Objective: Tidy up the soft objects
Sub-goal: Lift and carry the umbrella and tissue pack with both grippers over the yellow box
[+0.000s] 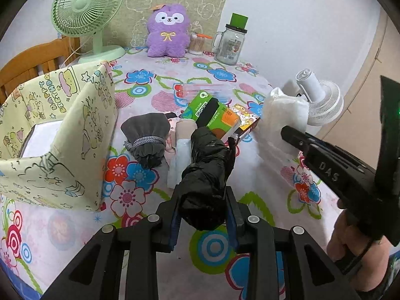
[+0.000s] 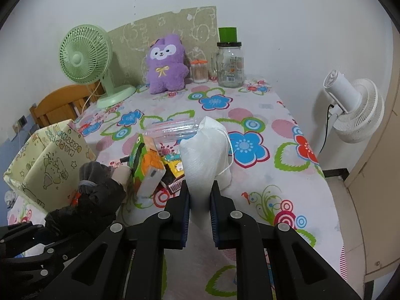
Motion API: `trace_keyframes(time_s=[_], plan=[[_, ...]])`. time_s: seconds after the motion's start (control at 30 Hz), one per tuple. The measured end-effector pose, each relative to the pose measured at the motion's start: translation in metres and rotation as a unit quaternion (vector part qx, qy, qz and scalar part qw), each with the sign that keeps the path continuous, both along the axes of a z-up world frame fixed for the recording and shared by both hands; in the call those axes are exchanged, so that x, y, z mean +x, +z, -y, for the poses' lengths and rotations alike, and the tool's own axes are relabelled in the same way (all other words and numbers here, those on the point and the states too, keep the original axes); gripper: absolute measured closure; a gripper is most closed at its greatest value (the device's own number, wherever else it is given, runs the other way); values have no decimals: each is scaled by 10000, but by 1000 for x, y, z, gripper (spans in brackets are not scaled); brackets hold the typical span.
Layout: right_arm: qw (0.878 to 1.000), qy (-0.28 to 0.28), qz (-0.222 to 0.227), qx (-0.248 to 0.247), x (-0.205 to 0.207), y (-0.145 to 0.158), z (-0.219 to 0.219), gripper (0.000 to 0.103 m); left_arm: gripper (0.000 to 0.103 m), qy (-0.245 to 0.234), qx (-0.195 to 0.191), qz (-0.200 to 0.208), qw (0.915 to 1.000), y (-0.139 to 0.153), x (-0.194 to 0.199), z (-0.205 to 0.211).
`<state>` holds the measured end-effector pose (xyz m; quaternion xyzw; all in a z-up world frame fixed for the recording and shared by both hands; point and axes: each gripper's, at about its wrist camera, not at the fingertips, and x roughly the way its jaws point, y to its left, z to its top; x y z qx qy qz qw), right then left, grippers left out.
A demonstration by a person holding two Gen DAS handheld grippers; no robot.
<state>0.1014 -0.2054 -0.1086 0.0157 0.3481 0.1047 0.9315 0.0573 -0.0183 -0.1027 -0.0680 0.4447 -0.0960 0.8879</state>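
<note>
My left gripper [image 1: 203, 215] is shut on a black plastic bag roll [image 1: 207, 175] and holds it above the flowered table. My right gripper [image 2: 200, 197] is shut on a white mesh pouch [image 2: 206, 150] with a drawstring, lifted over the table; it also shows in the left wrist view [image 1: 285, 115]. A grey drawstring pouch [image 1: 147, 137] lies on the table left of the black bag. A yellow patterned fabric box [image 1: 57, 130] stands open at the left. A purple plush toy [image 1: 167, 32] sits at the back.
A green and orange tissue pack [image 1: 212, 115], a small cartoon box [image 1: 246, 122] and a white packet [image 1: 178, 157] lie mid-table. A green fan [image 1: 87, 12], a cotton swab jar [image 1: 196, 43] and a glass mug jar [image 1: 231, 42] stand at the back. A white fan [image 2: 355, 110] stands beyond the right edge.
</note>
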Motion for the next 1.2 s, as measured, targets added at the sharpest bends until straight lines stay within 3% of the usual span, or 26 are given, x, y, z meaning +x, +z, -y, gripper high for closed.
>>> trace_keyframes(time_s=[0.2, 0.6, 1.2], plan=[[10000, 13, 36, 27, -2, 3, 0, 86, 79, 61, -80, -197, 9998, -10, 9, -2], [9998, 52, 182, 37, -9, 13, -1, 86, 80, 72, -143, 146, 9998, 12, -2, -8], [9968, 383, 694, 56, -32, 62, -33, 86, 80, 267, -151, 690, 9971, 56, -23, -35]])
